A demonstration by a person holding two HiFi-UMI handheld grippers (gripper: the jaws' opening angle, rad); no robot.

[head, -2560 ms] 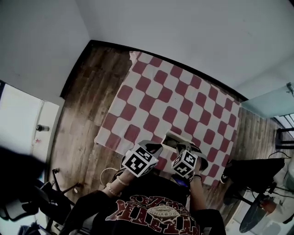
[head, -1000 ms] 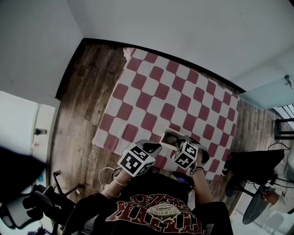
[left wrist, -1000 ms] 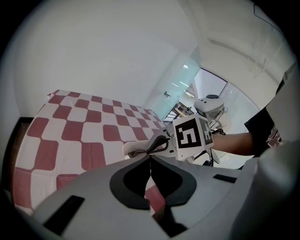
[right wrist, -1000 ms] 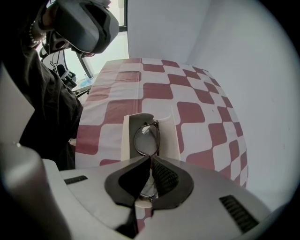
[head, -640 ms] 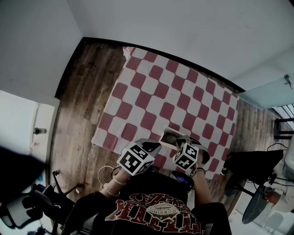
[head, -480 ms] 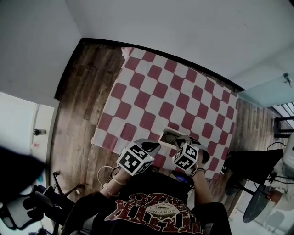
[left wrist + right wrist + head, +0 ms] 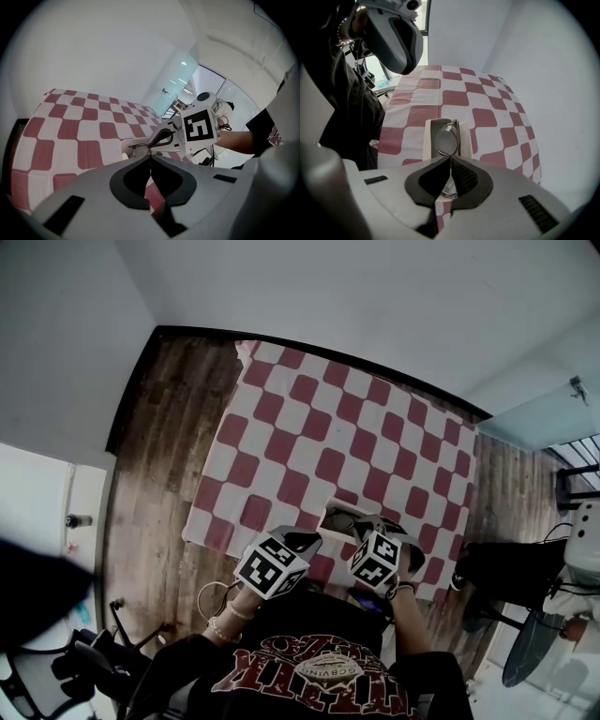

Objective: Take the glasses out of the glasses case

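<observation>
The white glasses case [image 7: 429, 137] lies open near the front edge of the checkered table [image 7: 309, 427]. My right gripper [image 7: 450, 161] is shut on thin metal-framed glasses [image 7: 446, 139], one lens standing just over the case's dark inside. In the left gripper view the glasses [image 7: 137, 150] hang from the right gripper [image 7: 146, 146] above the case [image 7: 124, 150]. My left gripper [image 7: 149, 157] is shut just short of the case's near end, with nothing showing between its jaws. In the head view both grippers, left [image 7: 307, 540] and right [image 7: 364, 527], flank the case [image 7: 339, 517].
The red-and-white cloth [image 7: 454, 93] covers the whole table beyond the case. A wooden floor [image 7: 150, 484] lies to the left and white walls stand behind. A black chair [image 7: 511, 582] stands at the right near the table's corner.
The head view has drifted a little. Both grippers stay close together at the case by the table's front edge, with no clear change in either grip.
</observation>
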